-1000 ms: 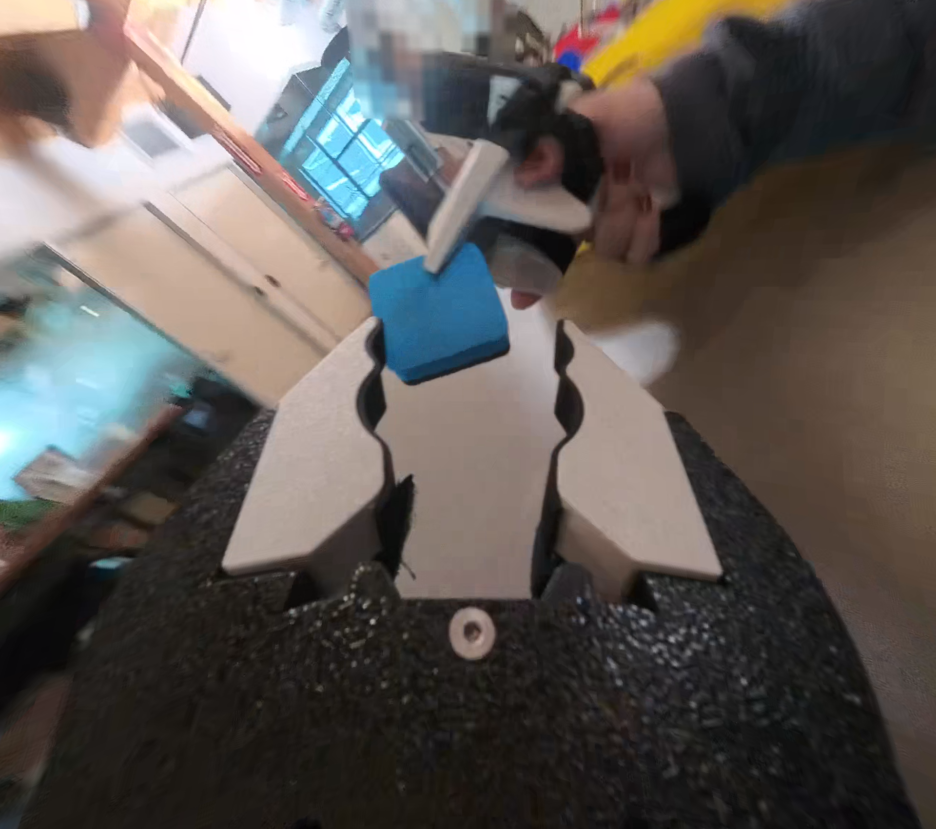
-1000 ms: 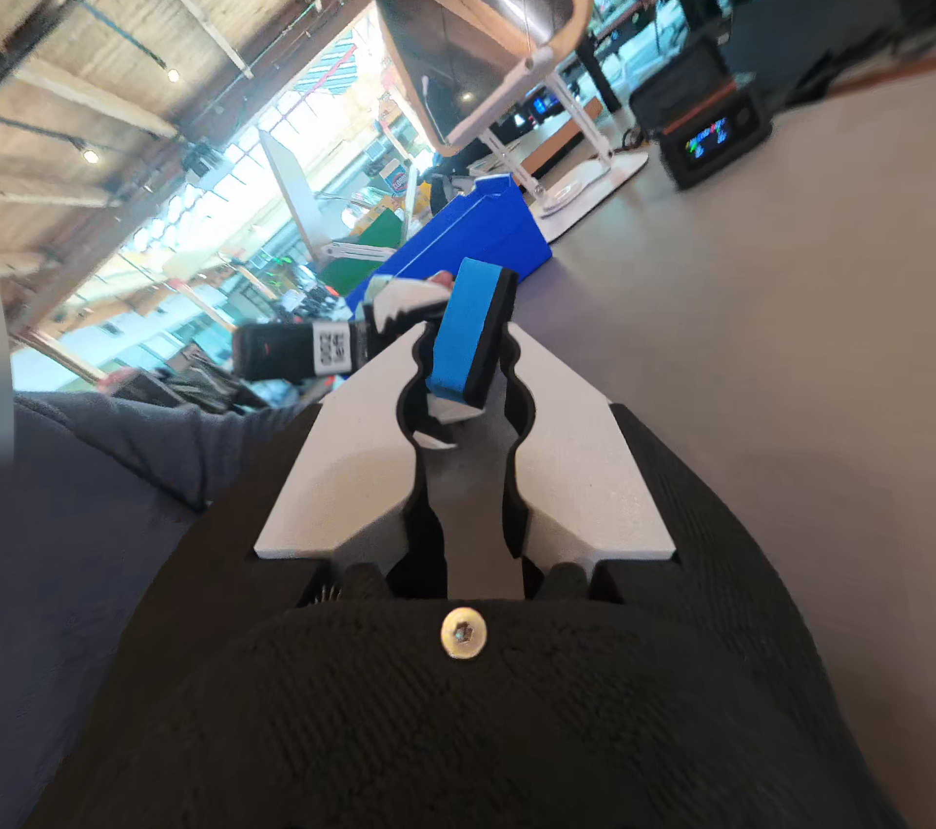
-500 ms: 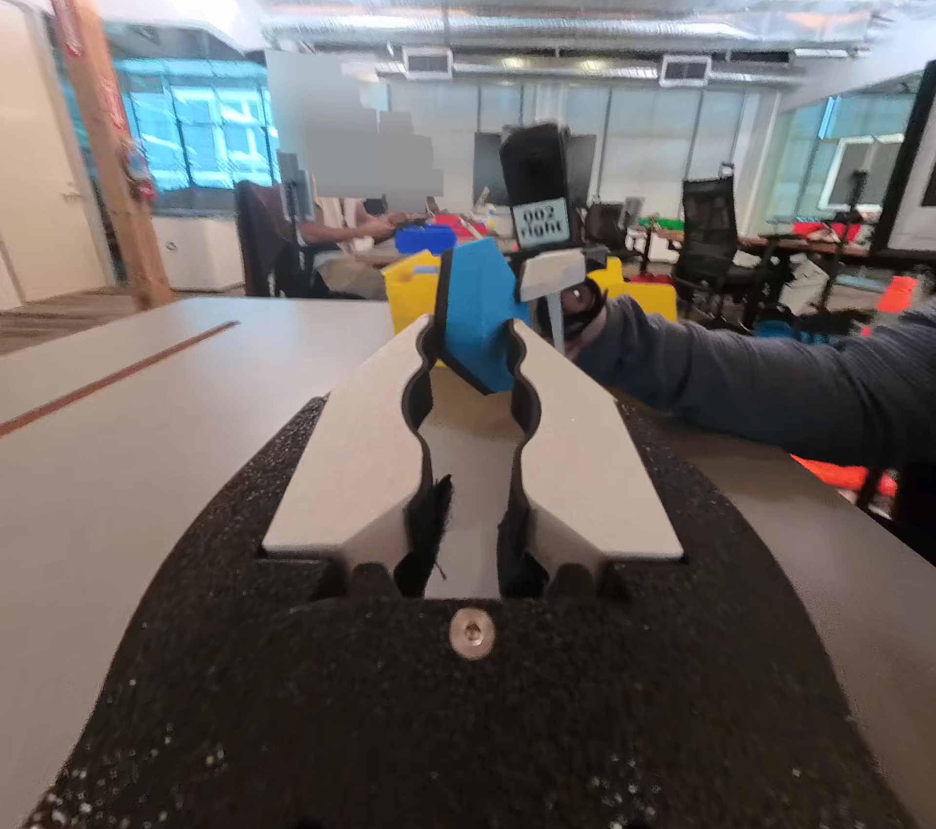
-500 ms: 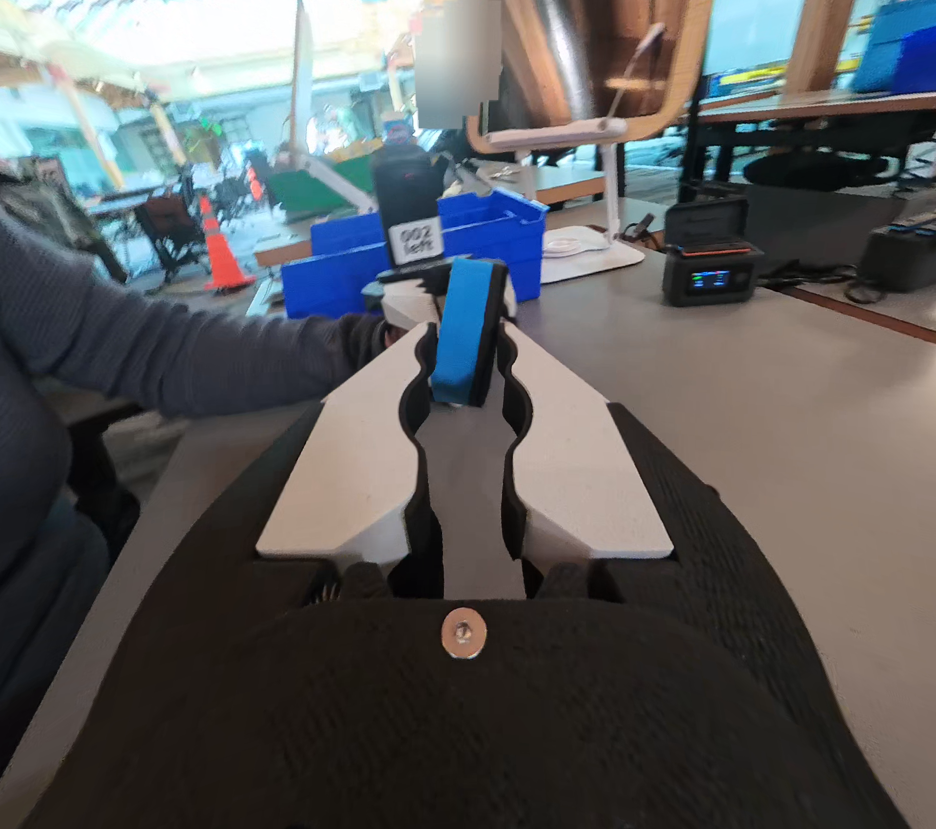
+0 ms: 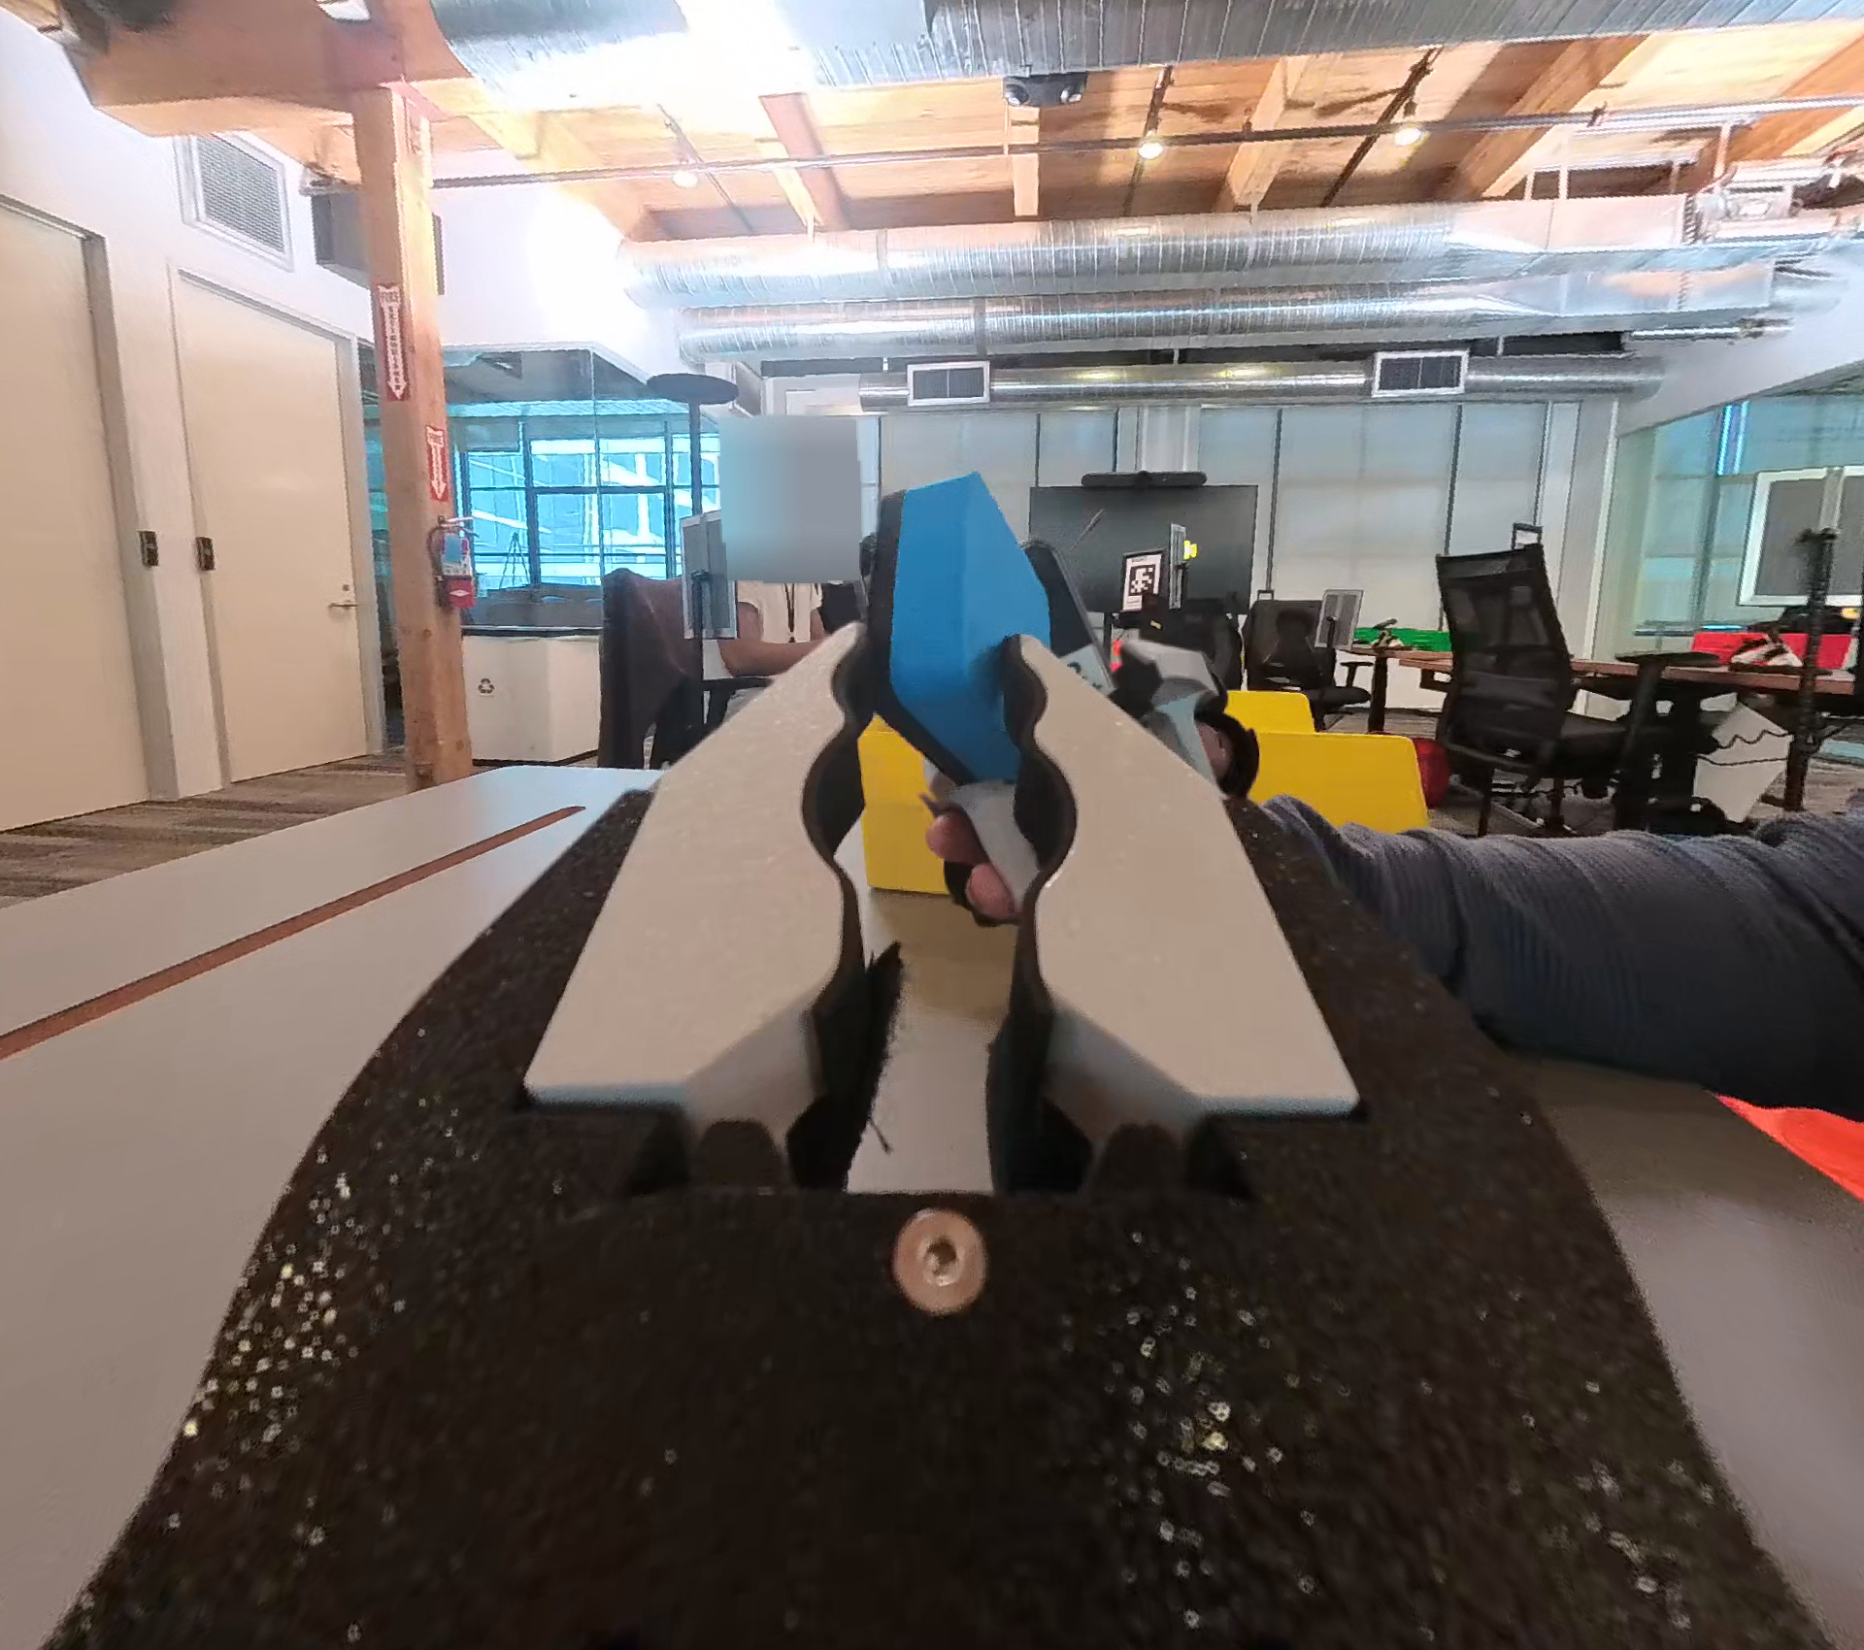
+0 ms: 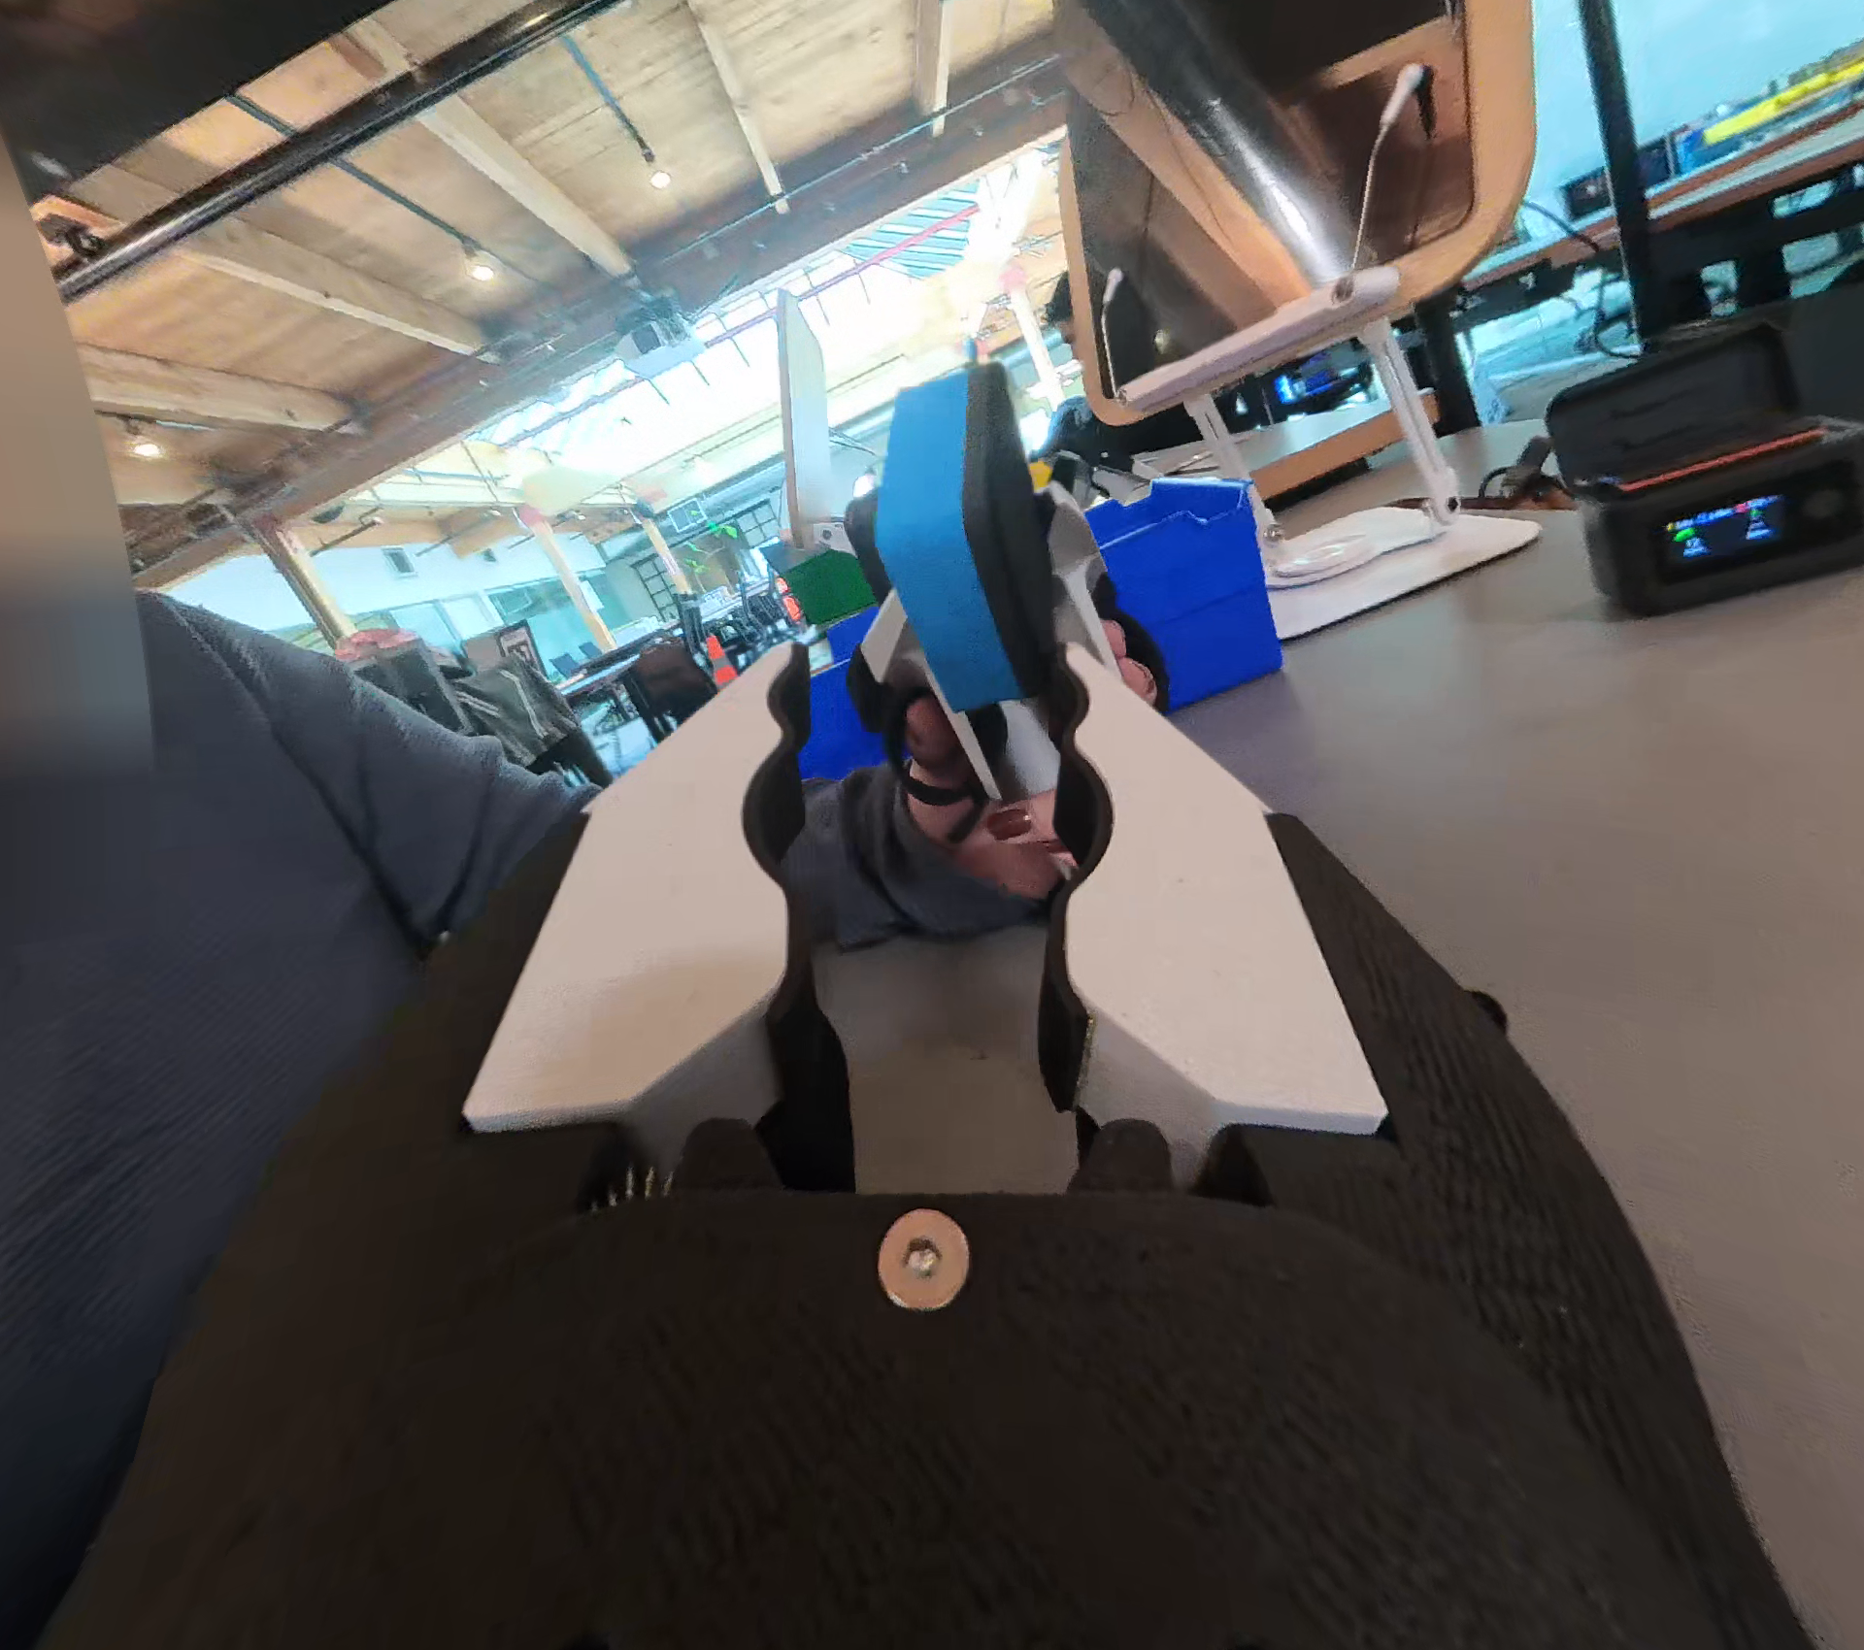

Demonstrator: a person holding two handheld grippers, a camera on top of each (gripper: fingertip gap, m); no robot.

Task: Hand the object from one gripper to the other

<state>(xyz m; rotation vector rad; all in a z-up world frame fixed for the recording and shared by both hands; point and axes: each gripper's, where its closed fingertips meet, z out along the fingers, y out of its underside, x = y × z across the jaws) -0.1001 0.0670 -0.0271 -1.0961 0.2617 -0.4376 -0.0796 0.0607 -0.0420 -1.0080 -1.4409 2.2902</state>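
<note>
The object is a blue foam block (image 5: 953,634) with a black backing. My left gripper (image 5: 938,644) is shut on it and holds it upright above the grey table (image 5: 202,1097). My right gripper (image 6: 933,674) is open, its jaws standing wide apart around the block's (image 6: 943,553) lower end. In the right wrist view the left gripper's white fingers (image 6: 1069,563) clamp the block from both sides. In the left wrist view the right gripper's grey finger (image 5: 1170,684) shows just behind the block, with a hand on its handle.
A yellow bin (image 5: 1331,775) stands behind the grippers. A blue bin (image 6: 1190,593), a white stand base (image 6: 1392,543) and a black device with a small screen (image 6: 1715,533) sit on the table (image 6: 1513,795). A person's grey sleeve (image 5: 1614,946) lies across the table. The grippers are tip to tip, or close to it.
A second ago the right gripper alone held the block and the left was open. The left shut on it, and now the right has opened its jaws.
</note>
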